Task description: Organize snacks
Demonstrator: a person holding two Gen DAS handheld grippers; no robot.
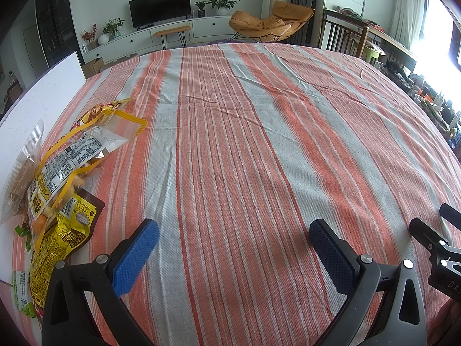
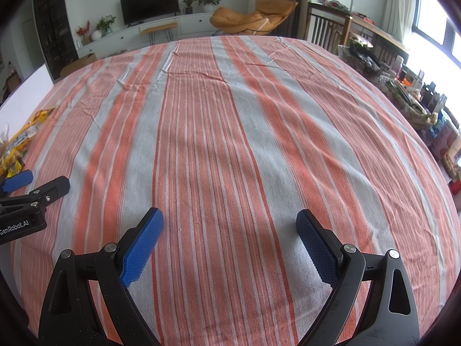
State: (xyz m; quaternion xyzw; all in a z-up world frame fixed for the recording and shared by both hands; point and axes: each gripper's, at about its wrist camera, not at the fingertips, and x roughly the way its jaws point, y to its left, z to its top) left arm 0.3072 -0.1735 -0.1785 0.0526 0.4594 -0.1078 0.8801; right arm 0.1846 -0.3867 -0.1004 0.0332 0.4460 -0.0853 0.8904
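Snack pile (image 1: 57,173) lying left of my left gripper (image 1: 233,248), nearer than the right gripper (image 2: 230,239).
I am holding both grippers wide open and empty over the striped counter (image 1: 259,144).

"GenRobot.AI" on left claw (image 2: 17,184)

The left claw (image 1: 234,232) is hovering over the striped cloth (image 1: 259,144) on the tabletop, its blue pads (image 1: 135,259) standing wide apart and holding nothing. A pile of snack bags (image 1: 66,170) is lying at the left edge. Part of the right claw (image 1: 435,236) is showing at the right.
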